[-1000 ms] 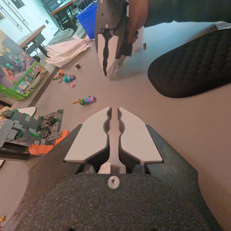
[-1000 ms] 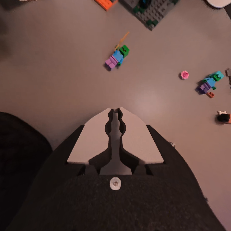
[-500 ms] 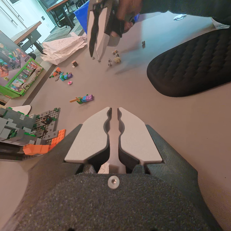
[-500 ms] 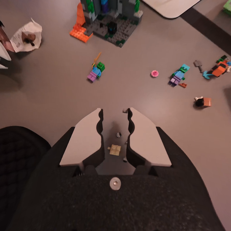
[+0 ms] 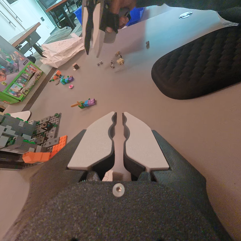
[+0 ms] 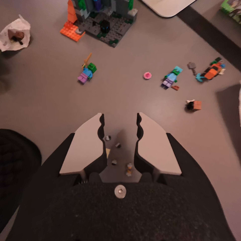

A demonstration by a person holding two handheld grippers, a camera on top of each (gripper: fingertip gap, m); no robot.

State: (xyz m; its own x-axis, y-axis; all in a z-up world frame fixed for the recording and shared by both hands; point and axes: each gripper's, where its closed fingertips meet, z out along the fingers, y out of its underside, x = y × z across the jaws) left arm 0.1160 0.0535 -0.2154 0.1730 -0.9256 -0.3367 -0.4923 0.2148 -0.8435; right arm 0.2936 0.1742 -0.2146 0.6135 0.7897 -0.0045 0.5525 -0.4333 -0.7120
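Right wrist view: the right gripper (image 6: 120, 114) hangs with fingers spread and empty over tiny loose bricks (image 6: 118, 145) on the surface between them, while the left gripper (image 5: 119, 113) shows fingers nearly together, holding nothing.

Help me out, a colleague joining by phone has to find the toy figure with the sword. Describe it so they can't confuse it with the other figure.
Start at the grey brick build with the orange plates. Just in front of it, the sword figure lies alone on the grey table. Unlike the other figure beside the pink flower piece, it has a plain green head and an orange sword.
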